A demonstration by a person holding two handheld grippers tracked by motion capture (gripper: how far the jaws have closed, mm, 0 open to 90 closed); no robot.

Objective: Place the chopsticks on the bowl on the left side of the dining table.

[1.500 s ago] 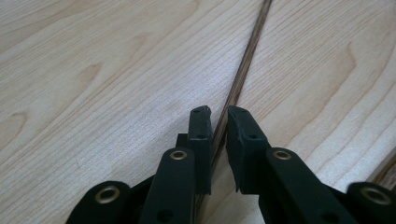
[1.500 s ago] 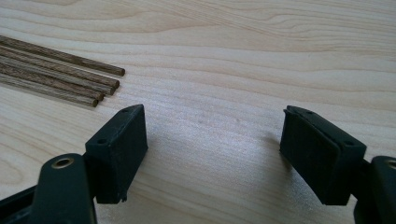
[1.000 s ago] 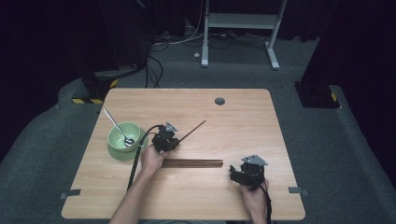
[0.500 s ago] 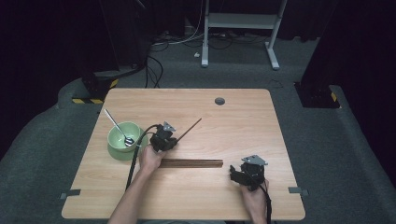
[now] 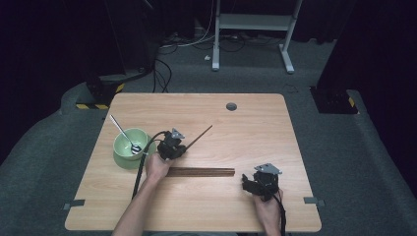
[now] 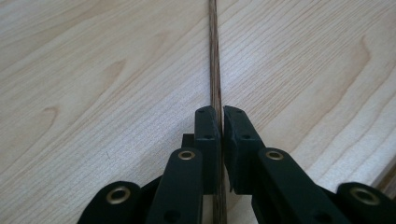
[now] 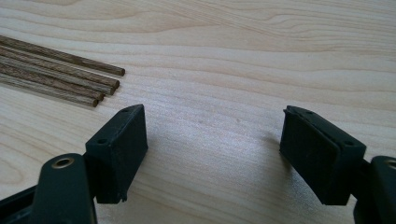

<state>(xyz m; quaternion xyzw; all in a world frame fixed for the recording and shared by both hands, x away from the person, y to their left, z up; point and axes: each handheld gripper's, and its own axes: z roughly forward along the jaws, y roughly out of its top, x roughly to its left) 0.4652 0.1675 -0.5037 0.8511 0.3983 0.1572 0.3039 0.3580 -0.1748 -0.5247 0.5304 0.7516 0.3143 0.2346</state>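
Wooden chopstick (image 6: 214,60) — thin, round — pinched by left gripper (image 6: 221,122); grainy table (image 6: 93,70)

Chopstick (image 6: 215,70) near end hidden between pads; bundled sticks (image 7: 56,77) cut off at frame edge, perhaps four.

The high view looks forward and down from above the near side, taking in the whole table (image 5: 275,123) and the floor beyond. The left gripper view sits close over the wood, looking along a chopstick (image 6: 214,56). The right gripper view, equally close, shares the chopstick bundle (image 7: 56,74) with the high view.
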